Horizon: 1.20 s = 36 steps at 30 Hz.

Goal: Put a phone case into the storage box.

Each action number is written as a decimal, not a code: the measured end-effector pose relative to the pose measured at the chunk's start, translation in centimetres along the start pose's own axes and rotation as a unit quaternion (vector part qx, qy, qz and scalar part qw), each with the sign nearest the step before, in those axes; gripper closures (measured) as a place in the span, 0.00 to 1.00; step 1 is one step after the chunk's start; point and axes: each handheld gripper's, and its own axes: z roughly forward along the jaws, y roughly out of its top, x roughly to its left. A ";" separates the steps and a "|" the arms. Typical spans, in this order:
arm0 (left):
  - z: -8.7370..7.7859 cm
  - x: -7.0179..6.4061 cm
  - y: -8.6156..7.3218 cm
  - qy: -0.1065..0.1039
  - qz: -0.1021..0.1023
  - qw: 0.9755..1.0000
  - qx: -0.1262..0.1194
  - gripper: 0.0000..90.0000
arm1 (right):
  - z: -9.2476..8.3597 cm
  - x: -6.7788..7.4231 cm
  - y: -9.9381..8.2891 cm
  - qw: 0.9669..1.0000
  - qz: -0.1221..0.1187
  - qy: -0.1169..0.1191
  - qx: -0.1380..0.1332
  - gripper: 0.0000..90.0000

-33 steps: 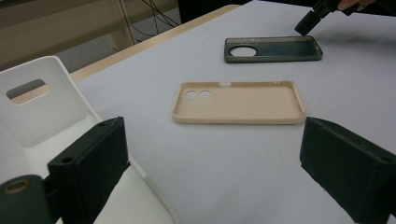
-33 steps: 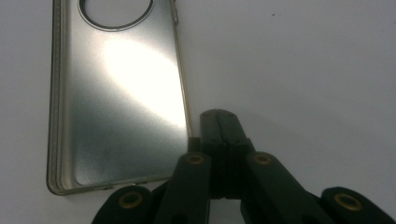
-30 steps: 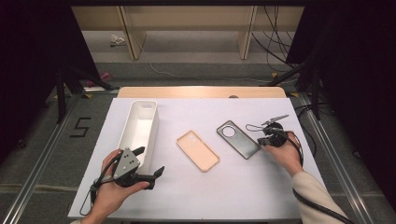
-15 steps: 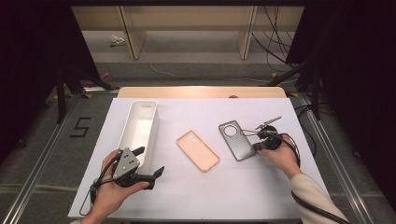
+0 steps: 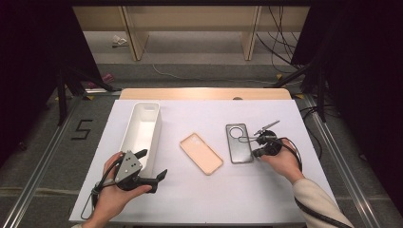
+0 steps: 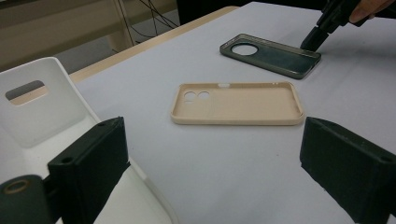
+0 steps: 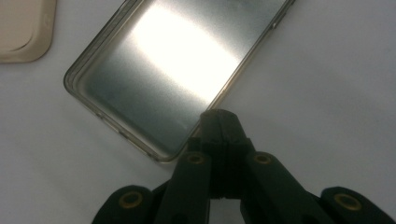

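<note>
A dark grey translucent phone case [image 5: 239, 142] lies open side up right of the table's middle. My right gripper [image 5: 255, 152] is shut, and its closed tips touch the case's near right corner. The right gripper view shows those tips [image 7: 219, 119] against the grey case's [image 7: 177, 65] rim. A beige phone case [image 5: 201, 153] lies at mid-table, apart from it. My left gripper [image 5: 152, 164] is open and empty, resting beside the white bin [image 5: 153, 110]. In the left gripper view its jaws [image 6: 215, 144] frame the beige case [image 6: 238, 102], with the grey case [image 6: 271, 56] and the right gripper [image 6: 312, 41] beyond.
The long white bin [image 6: 42, 107] stands at the left with nothing visible inside. A white sheet [image 5: 199, 199] covers the table, with a wooden strip [image 5: 204, 93] along its far edge. Cables trail from both grippers.
The right gripper has slid left with its shut tips against the grey case. The case has turned from a slant to nearly square with the table. The left hand has kept still.
</note>
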 end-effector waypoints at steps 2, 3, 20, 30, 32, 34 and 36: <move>0.0 0.0 0.0 -0.001 0.000 1.000 0.000 0.08 | 0.0 0.3 0.1 1.000 -0.005 0.002 0.004 1.00; 0.0 0.0 0.0 -0.001 0.000 1.000 0.000 0.08 | 0.0 0.3 0.1 1.000 -0.005 0.002 0.004 1.00; 0.0 0.0 0.0 -0.001 -0.001 1.000 0.000 0.08 | -1.7 2.1 0.9 0.972 -0.226 -0.060 0.021 0.54; 0.1 0.0 -0.1 -0.002 -0.001 1.000 0.001 0.09 | -1.2 4.9 1.9 0.941 -0.330 -0.063 0.036 0.32; 0.0 0.0 0.0 -0.002 -0.002 1.000 0.000 0.09 | -0.8 5.3 2.1 0.935 -0.346 -0.071 0.041 0.31; 0.0 0.0 -0.1 -0.002 -0.001 1.000 0.000 0.09 | -0.4 5.7 2.2 0.929 -0.359 -0.076 0.050 0.31; 0.0 0.1 -0.1 -0.001 -0.002 1.000 0.001 0.09 | -0.1 5.9 2.5 0.924 -0.370 -0.080 0.055 0.31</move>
